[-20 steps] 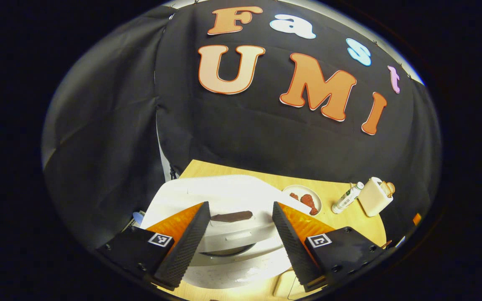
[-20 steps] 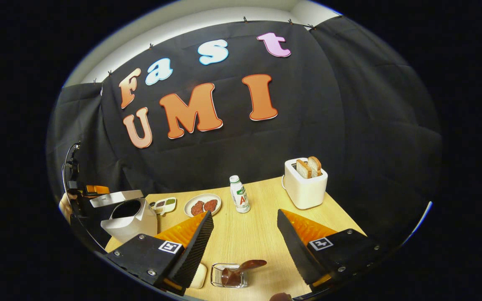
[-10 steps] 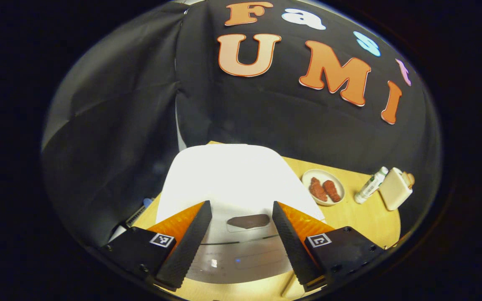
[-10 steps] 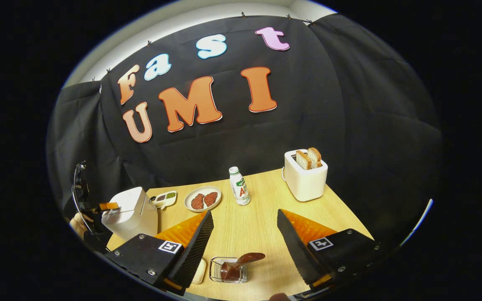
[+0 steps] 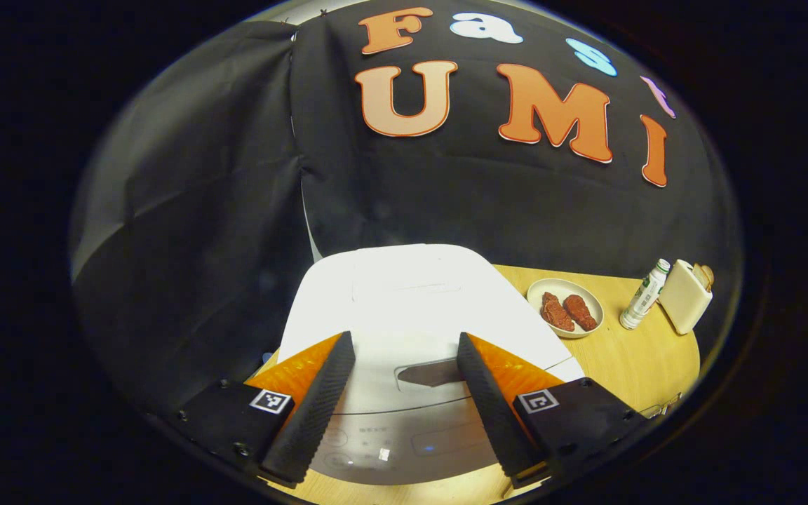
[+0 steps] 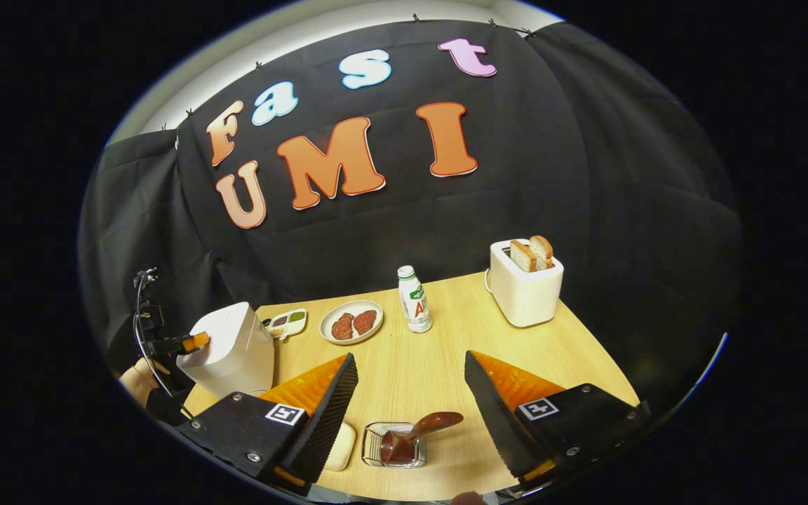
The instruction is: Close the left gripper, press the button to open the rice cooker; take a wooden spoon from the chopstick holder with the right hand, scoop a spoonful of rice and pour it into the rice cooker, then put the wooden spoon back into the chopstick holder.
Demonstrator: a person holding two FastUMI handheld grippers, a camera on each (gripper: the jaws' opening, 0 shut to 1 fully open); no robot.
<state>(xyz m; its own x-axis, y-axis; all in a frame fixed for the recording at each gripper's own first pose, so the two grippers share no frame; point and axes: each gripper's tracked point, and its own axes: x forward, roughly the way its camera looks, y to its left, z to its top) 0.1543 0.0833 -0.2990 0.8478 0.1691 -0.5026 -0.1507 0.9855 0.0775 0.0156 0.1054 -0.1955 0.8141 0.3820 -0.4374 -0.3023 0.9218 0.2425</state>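
The white rice cooker [image 5: 404, 308], lid down, sits at the tabletop's [image 6: 446, 365] left end; its base is cut off below the spread left gripper [image 5: 404, 393]. The right gripper [image 6: 411, 400], also spread, hangs above the wooden spoon [image 6: 421, 428] in the chopstick holder [image 6: 395, 454], whose near edge is hard to make out.

glossy plastic rice cooker [image 5: 411, 301] – matt wood-grain table [image 6: 439, 365], wire chopstick holder [image 6: 395, 454].
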